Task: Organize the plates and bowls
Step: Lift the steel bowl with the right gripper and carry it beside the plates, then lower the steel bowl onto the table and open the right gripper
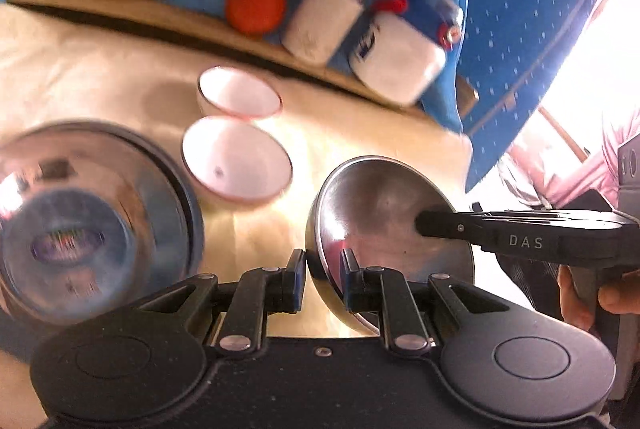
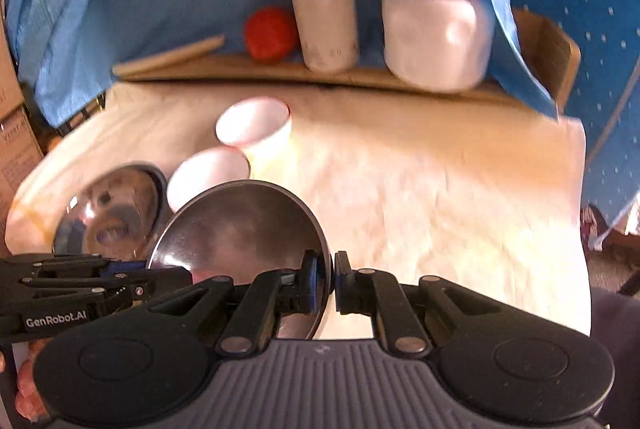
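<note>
I have one steel bowl (image 1: 384, 229) pinched from two sides at once: my left gripper (image 1: 323, 271) has its jaws narrowed onto the near rim, one finger outside the wall and one inside, and my right gripper (image 2: 333, 279) does the same on the opposite rim, its jaws drawn in until only the thin metal wall sits between the pads. The bowl looks tilted and seems lifted off the cream cloth (image 2: 420, 189), though I can't tell for sure whether its base is clear. Off to the left of my left jaws sits the larger steel bowl (image 1: 92, 221), and ahead of them, just beyond, two white bowls (image 1: 238, 159) sit close together, possibly touching. The risk I judge biggest is the grip itself — polished metal on a thin rim, so the bowl could pivot or slip out if either hand twists or pulls against the other. If I let go with one side carelessly, the bowl may swing on the remaining pinch and drop. Swinging it toward the big bowl, its edge could clip the nearer white bowl — that one looks light enough to skid or tip
</note>
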The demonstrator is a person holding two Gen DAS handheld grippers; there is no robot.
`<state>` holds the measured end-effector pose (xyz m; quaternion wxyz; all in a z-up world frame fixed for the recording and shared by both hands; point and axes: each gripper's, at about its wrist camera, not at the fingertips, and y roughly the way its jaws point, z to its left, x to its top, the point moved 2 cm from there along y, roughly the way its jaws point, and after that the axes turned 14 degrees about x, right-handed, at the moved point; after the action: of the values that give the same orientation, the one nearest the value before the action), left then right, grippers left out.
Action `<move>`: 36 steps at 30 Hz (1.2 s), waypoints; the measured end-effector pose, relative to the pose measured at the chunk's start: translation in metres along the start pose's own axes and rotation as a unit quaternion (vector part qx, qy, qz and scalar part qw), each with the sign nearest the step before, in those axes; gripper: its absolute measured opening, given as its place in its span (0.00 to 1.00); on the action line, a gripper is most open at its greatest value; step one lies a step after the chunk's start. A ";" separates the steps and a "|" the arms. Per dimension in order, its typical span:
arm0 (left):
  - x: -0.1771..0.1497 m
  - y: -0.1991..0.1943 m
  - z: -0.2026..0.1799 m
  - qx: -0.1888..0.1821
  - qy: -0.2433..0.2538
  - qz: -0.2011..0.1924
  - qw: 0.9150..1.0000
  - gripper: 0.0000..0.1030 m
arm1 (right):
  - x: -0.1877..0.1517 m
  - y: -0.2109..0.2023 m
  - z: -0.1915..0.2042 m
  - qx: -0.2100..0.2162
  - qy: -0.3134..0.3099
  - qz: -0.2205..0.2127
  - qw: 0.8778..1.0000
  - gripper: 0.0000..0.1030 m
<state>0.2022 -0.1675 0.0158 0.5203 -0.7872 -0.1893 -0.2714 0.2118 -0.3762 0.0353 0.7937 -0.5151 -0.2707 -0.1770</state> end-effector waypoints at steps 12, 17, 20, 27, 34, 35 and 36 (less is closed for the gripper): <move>-0.012 0.005 0.010 0.018 -0.004 0.027 0.999 0.21 | -0.009 0.019 -0.006 0.038 0.004 0.036 0.999 0.10; -0.009 0.006 0.011 0.022 0.003 0.023 0.999 0.26 | -0.008 0.023 -0.010 0.045 0.003 0.036 0.998 0.11; -0.008 0.005 0.013 0.037 0.020 0.017 0.999 0.36 | -0.010 0.024 -0.010 0.044 -0.004 0.034 0.998 0.21; 0.003 -0.002 0.024 0.043 0.028 0.002 0.999 0.50 | -0.011 0.023 -0.018 0.050 -0.001 0.026 0.998 0.36; 0.011 -0.008 0.025 0.033 0.036 -0.010 0.999 0.68 | -0.006 0.017 -0.024 0.056 0.000 0.004 0.998 0.53; 0.012 -0.010 0.025 0.041 0.037 -0.018 0.998 0.72 | -0.006 0.015 -0.024 0.059 0.001 -0.003 0.998 0.57; 0.014 -0.012 0.026 0.046 0.039 -0.027 0.998 0.75 | -0.006 0.014 -0.025 0.062 0.001 -0.008 0.998 0.61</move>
<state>0.2124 -0.1391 0.0251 0.5555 -0.7461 -0.2021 -0.3065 0.2212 -0.3931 0.0140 0.8230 -0.4627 -0.2844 -0.1663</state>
